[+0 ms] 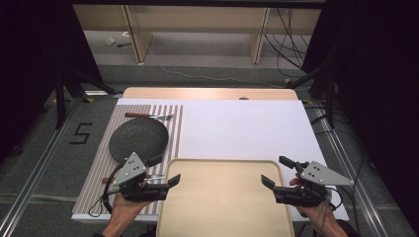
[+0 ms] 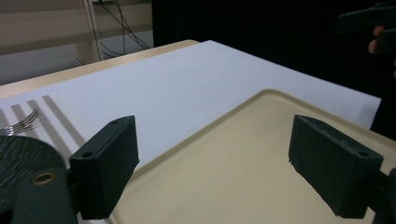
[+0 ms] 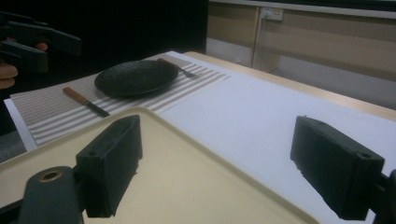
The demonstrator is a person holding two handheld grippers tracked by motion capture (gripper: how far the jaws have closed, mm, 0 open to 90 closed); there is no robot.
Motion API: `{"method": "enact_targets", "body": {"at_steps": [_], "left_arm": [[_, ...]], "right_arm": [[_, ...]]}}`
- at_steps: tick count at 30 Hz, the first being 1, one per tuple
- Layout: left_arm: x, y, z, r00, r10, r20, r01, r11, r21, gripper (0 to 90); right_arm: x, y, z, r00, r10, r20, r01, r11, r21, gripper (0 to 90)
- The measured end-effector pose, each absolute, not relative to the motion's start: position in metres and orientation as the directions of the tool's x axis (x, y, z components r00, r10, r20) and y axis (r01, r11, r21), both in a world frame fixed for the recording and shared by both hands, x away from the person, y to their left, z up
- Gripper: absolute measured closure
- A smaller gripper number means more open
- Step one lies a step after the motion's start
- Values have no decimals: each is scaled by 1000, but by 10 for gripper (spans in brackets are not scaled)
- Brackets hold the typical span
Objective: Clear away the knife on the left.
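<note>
Tray: a beige tray (image 1: 225,202) lies empty at the near edge of the tabletop, about midway between the left and right edges, on the white sheet (image 1: 237,126); its pale rim also shows in the left gripper view (image 2: 261,154) and the right gripper view (image 3: 187,182).
Left gripper: the left gripper (image 1: 167,170) sits at the tray's far left corner, held by the left hand (image 1: 123,210); jaws spread wide with nothing between them, one jaw over the corner of the tray, the other outside its rim.
Right gripper: the right gripper (image 1: 276,171) sits at the tray's far right corner, held by the right hand (image 1: 316,212); jaws likewise wide apart and holding nothing, astride the tray's rim.
Contact: whether either gripper touches the tray cannot be told.
Placemat: a striped placemat (image 1: 99,168) covers the left part of the tabletop, running along its left edge.
Plate: a dark round plate (image 1: 138,138) lies on the placemat, just beyond the left gripper; seen too in the right gripper view (image 3: 135,77).
Fork: a fork (image 1: 148,116) lies on the placemat beyond the plate, toward the far edge.
Knife: a knife (image 3: 86,101) with a brown handle lies on the placemat on the plate's near side.
</note>
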State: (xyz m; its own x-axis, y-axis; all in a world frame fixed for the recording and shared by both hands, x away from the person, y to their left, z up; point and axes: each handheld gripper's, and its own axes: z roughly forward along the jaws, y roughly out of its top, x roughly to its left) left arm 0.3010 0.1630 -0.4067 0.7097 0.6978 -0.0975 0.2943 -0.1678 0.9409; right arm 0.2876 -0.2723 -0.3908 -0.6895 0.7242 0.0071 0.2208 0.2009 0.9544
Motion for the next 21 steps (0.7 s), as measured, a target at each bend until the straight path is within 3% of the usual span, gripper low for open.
{"method": "enact_targets", "body": {"at_steps": [5, 12, 21], "left_arm": [[305, 170, -408, 700, 707, -99, 307, -173, 936, 157], [314, 184, -414, 651, 759, -8, 323, -267, 908, 156], [327, 213, -421, 576, 813, -82, 503, -273, 820, 161]], "right_arm": [[288, -272, -391, -691, 723, 9, 222, 200, 954, 176], [288, -272, -391, -692, 722, 8, 220, 201, 954, 176], [288, -272, -391, -693, 721, 7, 221, 203, 954, 176]]}}
